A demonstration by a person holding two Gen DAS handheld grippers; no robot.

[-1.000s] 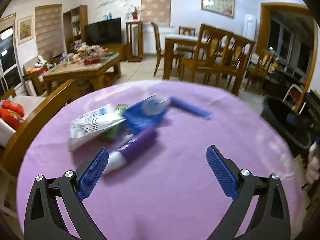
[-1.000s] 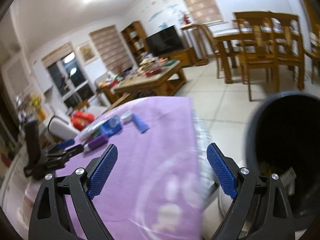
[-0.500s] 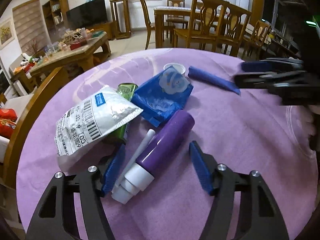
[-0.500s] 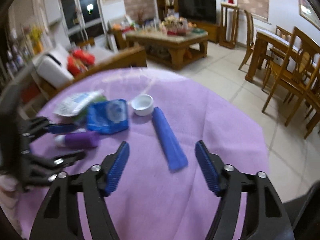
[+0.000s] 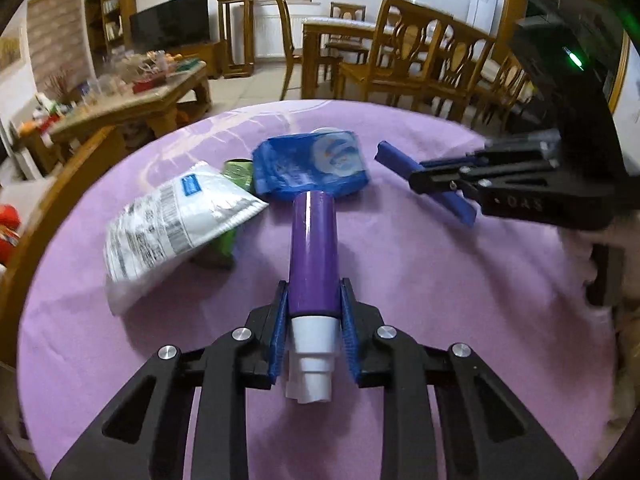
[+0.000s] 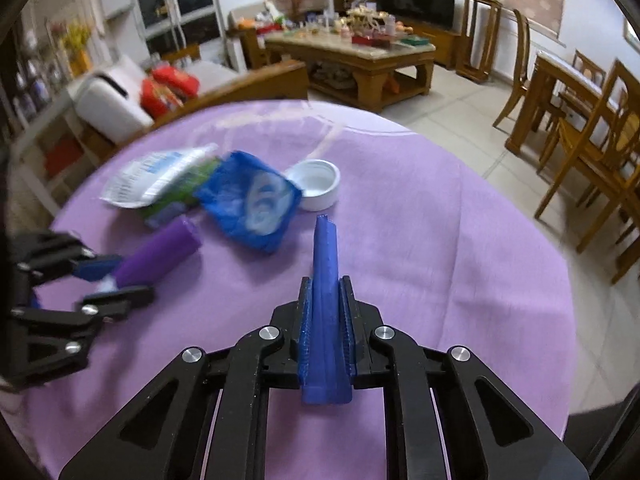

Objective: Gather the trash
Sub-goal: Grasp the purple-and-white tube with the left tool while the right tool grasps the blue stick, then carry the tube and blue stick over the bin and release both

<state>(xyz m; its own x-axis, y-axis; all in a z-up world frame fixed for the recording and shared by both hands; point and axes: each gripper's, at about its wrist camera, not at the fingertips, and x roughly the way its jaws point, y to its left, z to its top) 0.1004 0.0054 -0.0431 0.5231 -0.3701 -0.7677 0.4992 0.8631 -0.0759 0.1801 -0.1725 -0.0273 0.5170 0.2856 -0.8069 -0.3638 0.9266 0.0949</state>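
A round table under a purple cloth [image 5: 420, 280] stands in a living room, with dining chairs and a coffee table behind it. Nearest, the left gripper [image 5: 313, 330] is closing on the white-capped end of a purple tube [image 5: 314, 248], its pads already pressing both sides. The right gripper [image 6: 325, 336] is clamped tight on a flat blue wrapper [image 6: 325, 264] that points away along its fingers. Further out on the cloth lie a blue packet [image 5: 316, 166], a white printed pouch [image 5: 176, 220] over a green wrapper [image 5: 236, 172], and a white lid [image 6: 316, 180]. This looks like the picking-up step, both pieces gripped but not yet lifted. Next, both need lifting clear and carrying to a bin, which no view shows.
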